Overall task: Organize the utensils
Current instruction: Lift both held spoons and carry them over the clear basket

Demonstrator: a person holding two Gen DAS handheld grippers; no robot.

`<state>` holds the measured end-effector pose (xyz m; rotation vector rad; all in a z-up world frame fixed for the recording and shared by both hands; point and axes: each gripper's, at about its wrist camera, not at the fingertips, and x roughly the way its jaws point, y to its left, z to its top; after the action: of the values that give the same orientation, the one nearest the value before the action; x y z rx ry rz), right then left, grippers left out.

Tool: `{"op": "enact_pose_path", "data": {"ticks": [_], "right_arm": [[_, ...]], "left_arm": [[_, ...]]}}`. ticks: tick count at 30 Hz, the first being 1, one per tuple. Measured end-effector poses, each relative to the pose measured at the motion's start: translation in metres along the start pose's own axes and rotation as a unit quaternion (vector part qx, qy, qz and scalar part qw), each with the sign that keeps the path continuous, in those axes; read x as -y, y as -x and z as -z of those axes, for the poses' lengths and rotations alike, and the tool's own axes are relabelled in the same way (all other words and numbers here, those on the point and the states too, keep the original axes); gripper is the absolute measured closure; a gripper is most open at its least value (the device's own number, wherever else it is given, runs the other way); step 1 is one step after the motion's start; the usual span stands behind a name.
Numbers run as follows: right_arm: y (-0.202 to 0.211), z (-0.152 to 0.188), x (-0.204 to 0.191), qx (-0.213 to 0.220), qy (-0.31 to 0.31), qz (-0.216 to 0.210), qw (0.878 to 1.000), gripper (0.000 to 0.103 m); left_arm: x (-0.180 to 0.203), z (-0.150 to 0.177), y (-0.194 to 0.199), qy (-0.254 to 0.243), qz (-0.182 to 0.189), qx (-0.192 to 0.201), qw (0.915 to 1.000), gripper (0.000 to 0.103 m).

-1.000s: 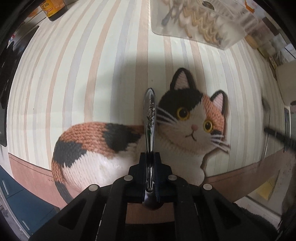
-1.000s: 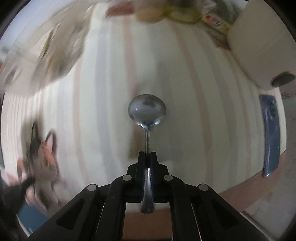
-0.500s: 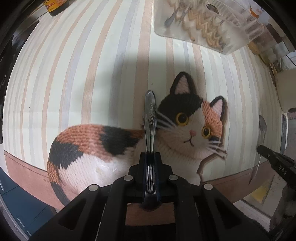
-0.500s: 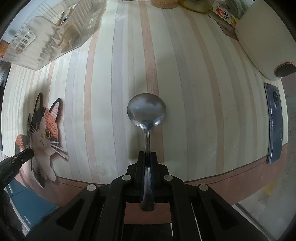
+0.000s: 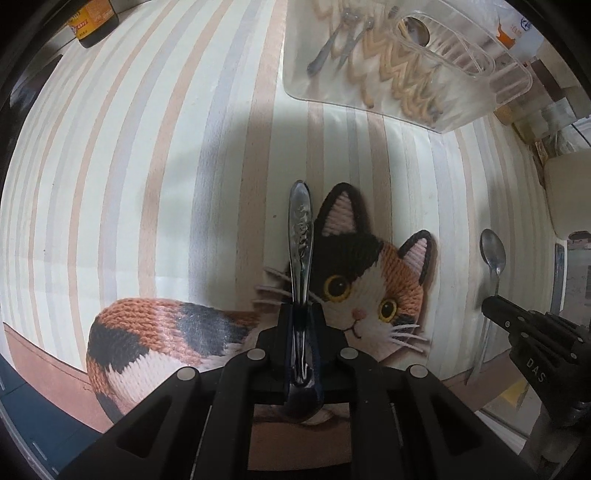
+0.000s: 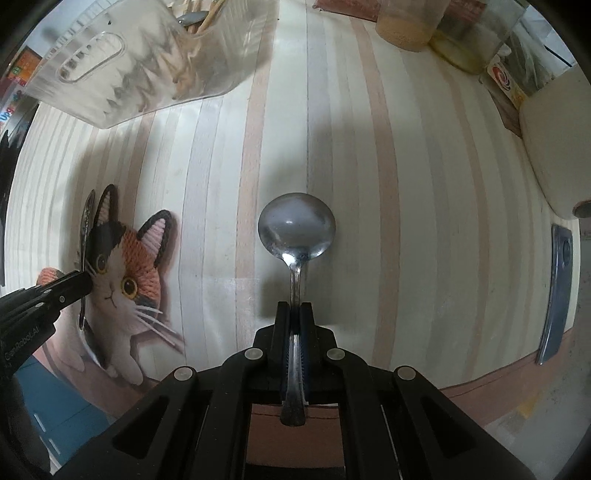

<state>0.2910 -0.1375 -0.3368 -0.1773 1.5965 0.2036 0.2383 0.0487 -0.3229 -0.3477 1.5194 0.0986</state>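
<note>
My left gripper (image 5: 301,308) is shut on a metal utensil (image 5: 301,236), gripped near its head with the embossed handle pointing forward above the cat picture. My right gripper (image 6: 294,308) is shut on a metal spoon (image 6: 296,229) by its handle, bowl forward, above the striped tabletop. The right gripper (image 5: 495,306) and its spoon (image 5: 492,251) also show at the right of the left wrist view. The left gripper (image 6: 83,284) shows at the left of the right wrist view. A clear plastic organizer tray (image 5: 480,88) with forks (image 5: 325,48) and chopsticks lies at the far side; it also shows in the right wrist view (image 6: 110,85).
The striped tablecloth (image 5: 147,166) bears a calico cat picture (image 5: 373,280). A dark bottle (image 5: 92,22) stands far left. A white appliance (image 6: 554,147), jars (image 6: 402,26) and a dark blue flat object (image 6: 557,288) are on the right. The table's brown front edge (image 6: 480,391) is close.
Both grippers have moved forward toward the organizer tray, which now looks larger and nearer. The right gripper with its spoon has come closer beside the left one. Both grips are unchanged.
</note>
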Motion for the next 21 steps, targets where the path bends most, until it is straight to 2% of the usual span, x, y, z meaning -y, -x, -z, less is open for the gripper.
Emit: {"op": "enact_pose_path", "data": {"ticks": [7,16,21], "right_arm": [[-0.002,0.003,-0.006,0.003,0.004,0.009,1.0,0.095],[0.002,0.021,-0.013,0.023,-0.013,0.008,1.0,0.098],[0.02,0.03,-0.016,0.046,-0.004,0.0,0.999,0.098]], "left_arm": [[-0.017,0.0,0.002,0.009,0.023,-0.002,0.9997,0.094],[-0.014,0.013,0.007,-0.008,-0.002,0.016,0.9998,0.098],[-0.01,0.015,0.028,-0.018,-0.007,0.045,0.9988,0.098]]}}
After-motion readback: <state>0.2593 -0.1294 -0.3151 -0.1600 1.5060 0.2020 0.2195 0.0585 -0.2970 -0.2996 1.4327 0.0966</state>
